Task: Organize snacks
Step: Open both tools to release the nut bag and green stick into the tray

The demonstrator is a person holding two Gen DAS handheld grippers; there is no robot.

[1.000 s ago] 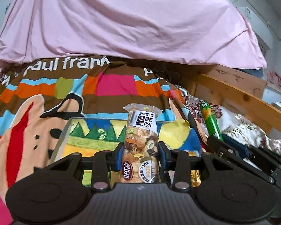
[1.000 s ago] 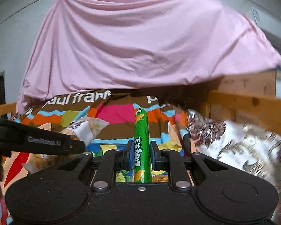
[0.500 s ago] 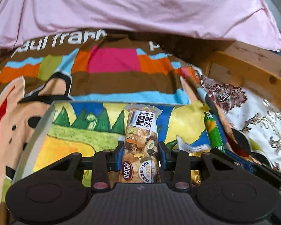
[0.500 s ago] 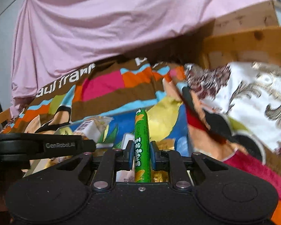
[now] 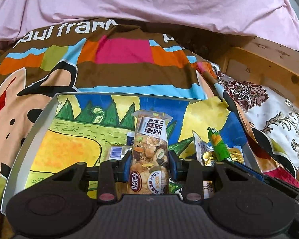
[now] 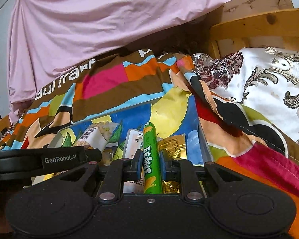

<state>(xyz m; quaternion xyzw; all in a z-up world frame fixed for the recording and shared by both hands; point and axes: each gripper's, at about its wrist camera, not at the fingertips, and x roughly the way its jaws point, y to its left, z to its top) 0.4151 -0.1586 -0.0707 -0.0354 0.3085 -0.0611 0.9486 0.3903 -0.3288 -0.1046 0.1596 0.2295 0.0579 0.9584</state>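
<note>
My left gripper (image 5: 149,164) is shut on a clear-wrapped nut bar (image 5: 150,149) and holds it over a shallow tray (image 5: 37,119) with a painted landscape lining. My right gripper (image 6: 150,164) is shut on a green corn sausage stick (image 6: 150,159), held over the tray's right end (image 6: 202,137). The green stick also shows in the left wrist view (image 5: 219,146), and the nut bar in the right wrist view (image 6: 93,137). Small packets lie in the tray: a gold one (image 6: 173,145), a white one (image 6: 132,141) and a barcoded one (image 5: 116,152).
The tray rests on a colourful "paul frank" blanket (image 5: 119,69). A pink sheet (image 5: 139,0) hangs behind. A wooden bed rail (image 5: 265,67) and a white floral cover (image 6: 269,83) lie to the right.
Both grippers have tilted down and moved closer over the tray, each holding its snack. More of the tray and the packets in it now show.
</note>
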